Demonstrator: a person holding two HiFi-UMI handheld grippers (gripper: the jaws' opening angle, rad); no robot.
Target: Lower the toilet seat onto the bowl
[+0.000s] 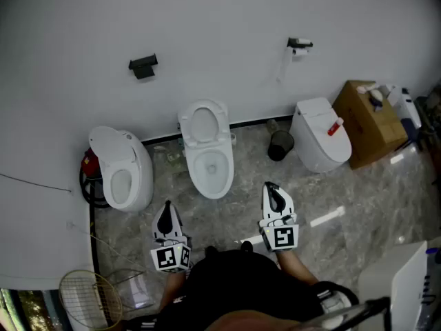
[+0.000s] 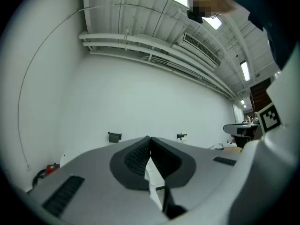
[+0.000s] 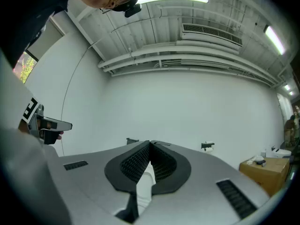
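The middle toilet (image 1: 207, 150) stands against the white wall in the head view. Its seat (image 1: 204, 124) is raised upright against the wall, above the uncovered bowl (image 1: 212, 167). My left gripper (image 1: 166, 209) hovers over the floor in front of the toilet and to its left, jaws shut and empty. My right gripper (image 1: 273, 190) hangs in front and to the right, also shut with nothing held. Both point toward the wall. In the left gripper view the left gripper (image 2: 149, 138) has its pads pressed together. The right gripper (image 3: 150, 143) looks the same in its own view.
A second white toilet (image 1: 121, 165) sits at the left, and a third (image 1: 321, 141) with its lid down at the right. A black bin (image 1: 280, 145) and a cardboard box (image 1: 369, 123) stand by the wall. A racket (image 1: 86, 299) lies at the lower left.
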